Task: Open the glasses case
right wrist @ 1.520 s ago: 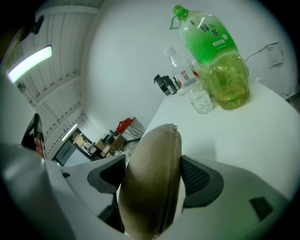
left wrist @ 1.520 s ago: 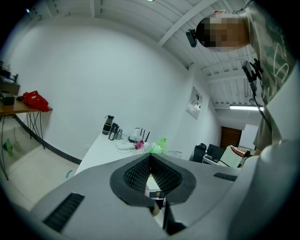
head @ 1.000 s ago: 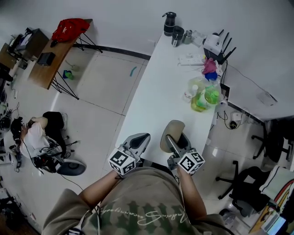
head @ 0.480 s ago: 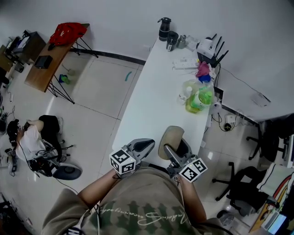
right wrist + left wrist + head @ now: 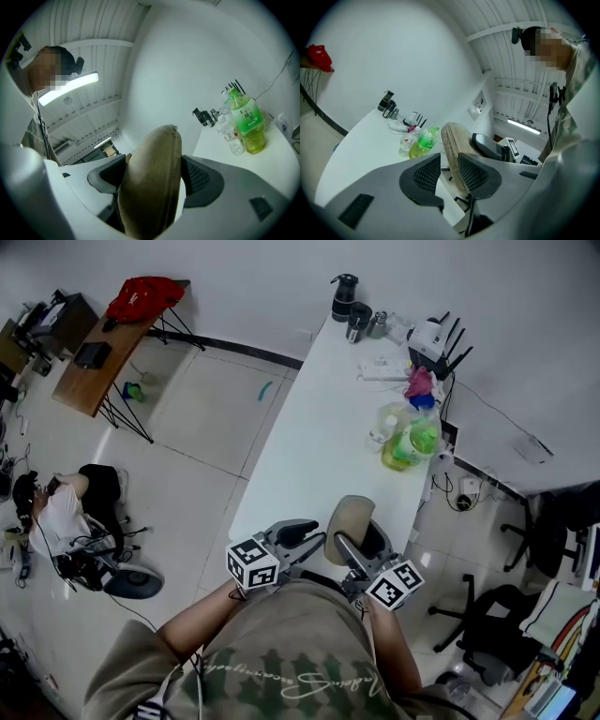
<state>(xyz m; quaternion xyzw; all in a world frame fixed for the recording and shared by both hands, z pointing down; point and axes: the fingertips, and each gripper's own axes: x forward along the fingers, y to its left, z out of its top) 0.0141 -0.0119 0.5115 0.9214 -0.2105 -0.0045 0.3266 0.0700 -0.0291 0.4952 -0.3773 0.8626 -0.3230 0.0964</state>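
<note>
Hovering at the near end of the white table [image 5: 314,427], the left gripper [image 5: 307,537] has just been opening its jaws; they stand spread, pinching nothing, just beside the tan glasses case [image 5: 349,514]. The right gripper [image 5: 364,542] clamps that case between its pads.

Grey left tongs [image 5: 311,530] and right tongs [image 5: 345,544]; olive lettered shirt [image 5: 291,662].

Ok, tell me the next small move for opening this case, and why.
Probably ease the left gripper forward onto the near edge of the glasses case, then close. Its fingers have just been opening, with nothing between them yet, and the right gripper clamps the closed case.
</note>
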